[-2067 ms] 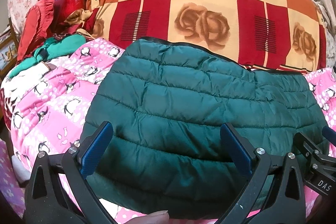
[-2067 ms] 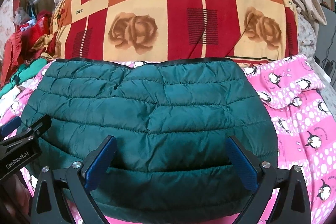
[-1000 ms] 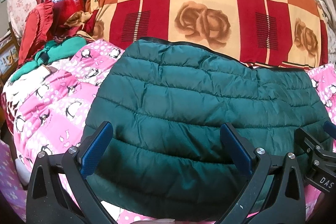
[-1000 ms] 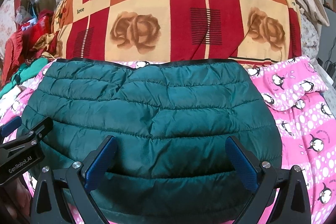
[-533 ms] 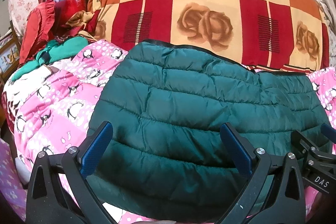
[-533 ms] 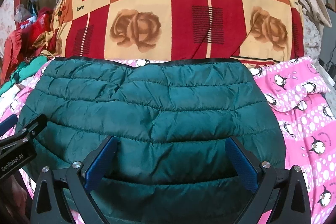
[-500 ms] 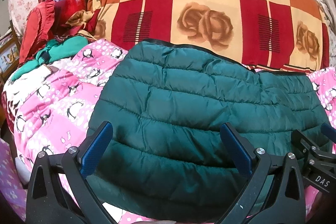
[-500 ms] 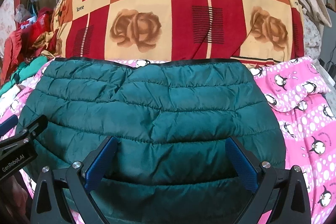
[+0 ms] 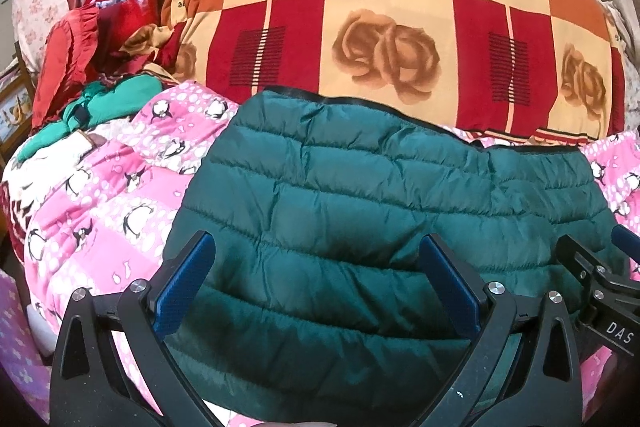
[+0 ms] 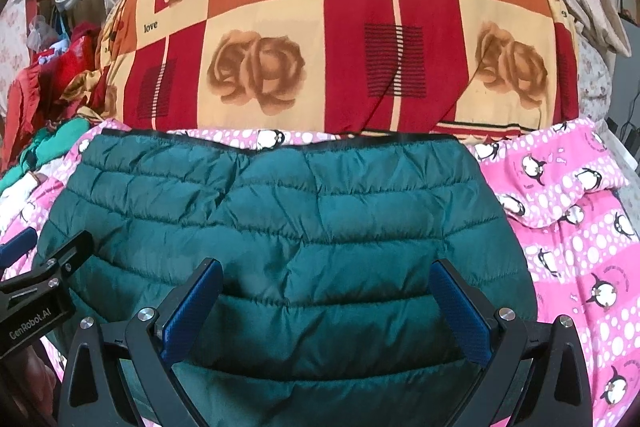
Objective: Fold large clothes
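Both grippers, left [image 9: 316, 285] and right [image 10: 326, 309], hover with fingers spread wide, empty, over the already folded dark-green quilted puffer jacket [image 10: 312, 227] at frame centre.

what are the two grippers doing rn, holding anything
Left gripper: open, holding nothing, over the jacket.
Right gripper: open, holding nothing, over the jacket.

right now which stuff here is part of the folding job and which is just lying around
Part of the job:
green puffer jacket
left gripper, open
right gripper, open

Just lying about:
pink penguin blanket under the jacket
rose-print quilt
red clothes pile
green garment
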`<state>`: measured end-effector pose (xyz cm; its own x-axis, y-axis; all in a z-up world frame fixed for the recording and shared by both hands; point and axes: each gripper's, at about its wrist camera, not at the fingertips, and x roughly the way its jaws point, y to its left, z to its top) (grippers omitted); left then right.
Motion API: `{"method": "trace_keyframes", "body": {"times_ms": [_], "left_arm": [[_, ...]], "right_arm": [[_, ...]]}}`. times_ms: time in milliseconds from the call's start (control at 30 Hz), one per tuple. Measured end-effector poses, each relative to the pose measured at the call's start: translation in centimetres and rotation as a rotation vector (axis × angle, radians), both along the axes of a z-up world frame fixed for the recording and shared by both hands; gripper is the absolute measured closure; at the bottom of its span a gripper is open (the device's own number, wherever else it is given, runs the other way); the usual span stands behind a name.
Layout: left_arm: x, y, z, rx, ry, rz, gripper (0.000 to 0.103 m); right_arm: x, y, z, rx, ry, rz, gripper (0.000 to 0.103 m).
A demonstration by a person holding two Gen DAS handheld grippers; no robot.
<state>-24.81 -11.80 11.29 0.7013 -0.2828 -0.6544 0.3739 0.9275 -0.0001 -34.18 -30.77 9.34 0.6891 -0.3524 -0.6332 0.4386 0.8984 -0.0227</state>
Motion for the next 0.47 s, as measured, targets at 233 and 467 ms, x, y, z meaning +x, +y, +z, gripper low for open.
{"method": "trace_keyframes", "body": {"times_ms": [233,467], "left_arm": [[0.42,-0.40,0.41,-0.005,-0.009,0.001,0.001],[0.71,-0.33,0.45,-0.006,-0.028,-0.027,0.001]], "right_arm": [[0.61,-0.24,0.42,0.001,-0.004,0.004,0.001],[0.82,-0.69,0.29,0.020,0.002,0.016,0.001]]}}
